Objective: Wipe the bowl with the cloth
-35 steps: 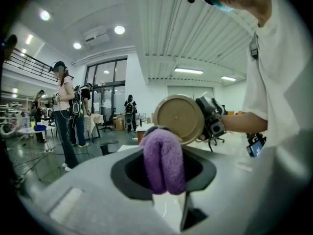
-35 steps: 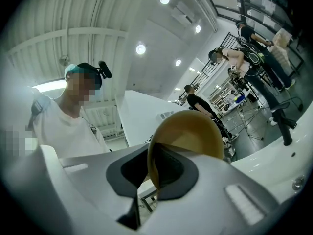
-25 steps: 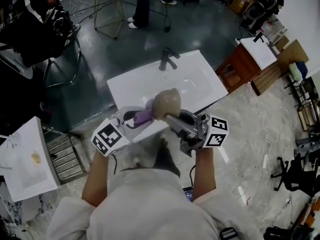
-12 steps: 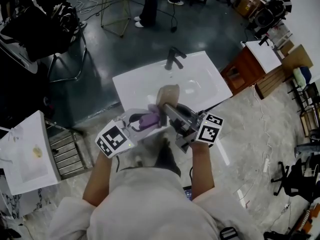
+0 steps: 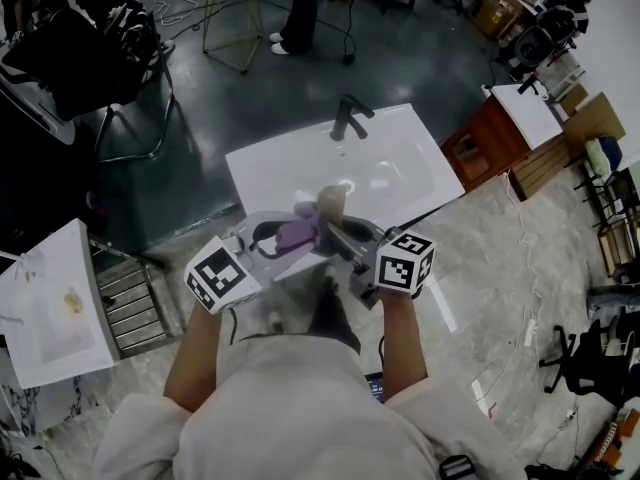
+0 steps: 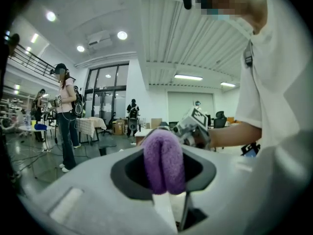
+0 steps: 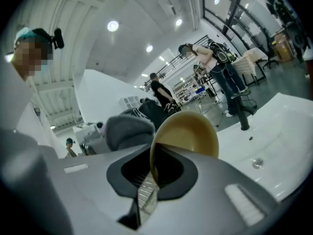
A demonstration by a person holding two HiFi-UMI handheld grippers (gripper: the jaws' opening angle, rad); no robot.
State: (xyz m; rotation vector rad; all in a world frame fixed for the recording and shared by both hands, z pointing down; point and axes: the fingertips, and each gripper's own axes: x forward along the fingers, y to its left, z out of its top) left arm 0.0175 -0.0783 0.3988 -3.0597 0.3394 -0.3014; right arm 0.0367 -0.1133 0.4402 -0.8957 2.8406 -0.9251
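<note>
Bowl (image 5: 333, 204) has tipped edge-on, rim pinched in the right tool (image 7: 146, 186), left tool (image 5: 290, 238) clamping the purple cloth (image 6: 164, 158).

Plain white short-sleeved shirt (image 5: 300, 418)

Bright ceiling lamps, fisheye-warped edges

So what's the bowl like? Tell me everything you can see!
The bowl is round, tan and smooth, with a thin rim; it looks like plastic. The right gripper pinches its rim and holds it tipped on its side in the air above the white sink. The purple cloth is right beside it, but I can't tell whether they touch.
</note>
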